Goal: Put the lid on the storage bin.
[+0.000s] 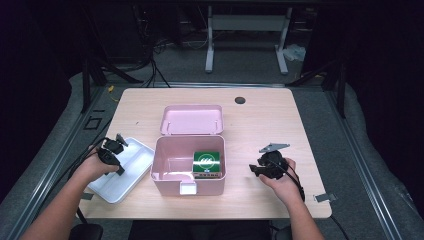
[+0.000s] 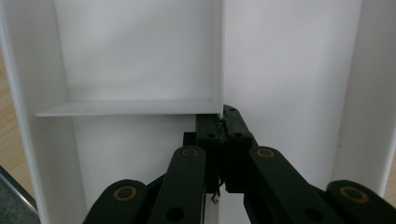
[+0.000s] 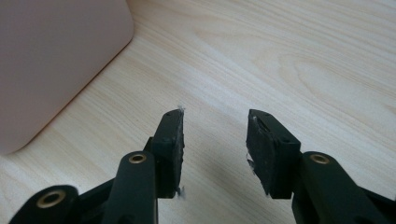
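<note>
A white divided tray (image 1: pixel 131 167) lies at the table's left front. My left gripper (image 1: pixel 119 169) is down on it. In the left gripper view my left gripper (image 2: pixel 223 122) is shut on the thin divider wall (image 2: pixel 217 56) of the tray (image 2: pixel 140 56), where a cross wall meets it. An open pink box (image 1: pixel 165 172) stands at the centre front with a green carton (image 1: pixel 207 161) inside it at the right. My right gripper (image 1: pixel 253 170) rests just right of the box, open, its jaws pointing at the box. In its own view my right gripper (image 3: pixel 215 135) has only bare wood between the pads.
The pink box's lid (image 1: pixel 192 120) lies flat behind the box. A corner of the pink box (image 3: pixel 56 60) fills the upper left of the right gripper view. A dark round hole (image 1: pixel 240 100) sits near the table's far edge. A table frame stands on the floor beyond.
</note>
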Action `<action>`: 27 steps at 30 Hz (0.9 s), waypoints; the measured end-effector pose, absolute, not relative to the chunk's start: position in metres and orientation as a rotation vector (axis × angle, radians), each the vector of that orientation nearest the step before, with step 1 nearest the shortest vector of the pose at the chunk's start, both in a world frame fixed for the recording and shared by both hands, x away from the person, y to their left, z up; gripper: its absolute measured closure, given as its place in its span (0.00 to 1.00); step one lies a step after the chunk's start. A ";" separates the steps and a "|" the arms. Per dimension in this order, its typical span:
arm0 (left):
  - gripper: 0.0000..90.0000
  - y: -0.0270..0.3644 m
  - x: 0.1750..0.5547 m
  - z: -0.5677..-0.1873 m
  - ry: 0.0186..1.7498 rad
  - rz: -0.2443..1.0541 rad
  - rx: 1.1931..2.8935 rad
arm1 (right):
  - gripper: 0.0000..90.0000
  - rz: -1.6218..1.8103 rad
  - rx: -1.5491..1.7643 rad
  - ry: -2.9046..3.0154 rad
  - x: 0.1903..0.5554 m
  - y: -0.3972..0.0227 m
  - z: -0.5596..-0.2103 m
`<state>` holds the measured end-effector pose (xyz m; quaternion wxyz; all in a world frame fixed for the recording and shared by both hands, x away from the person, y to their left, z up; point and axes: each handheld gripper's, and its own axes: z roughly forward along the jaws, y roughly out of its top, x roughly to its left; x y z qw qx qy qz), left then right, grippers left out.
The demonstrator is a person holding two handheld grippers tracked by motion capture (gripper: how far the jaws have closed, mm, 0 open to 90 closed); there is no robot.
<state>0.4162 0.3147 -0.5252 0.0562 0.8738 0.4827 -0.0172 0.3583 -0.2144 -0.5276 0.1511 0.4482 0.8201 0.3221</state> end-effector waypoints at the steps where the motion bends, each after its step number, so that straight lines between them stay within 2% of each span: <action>1: 0.98 0.315 0.417 -0.525 1.462 -0.054 2.652 | 0.62 0.923 1.285 2.354 0.358 -0.214 -0.528; 10: 0.98 0.313 0.419 -0.525 1.456 -0.060 2.675 | 0.62 0.930 1.282 2.358 0.358 -0.215 -0.528; 18: 0.99 0.313 0.427 -0.515 1.444 -0.127 2.675 | 0.62 0.968 1.301 2.366 0.359 -0.215 -0.529; 27: 0.99 0.316 0.427 -0.478 1.368 -0.048 2.694 | 0.63 0.960 1.290 2.378 0.359 -0.215 -0.530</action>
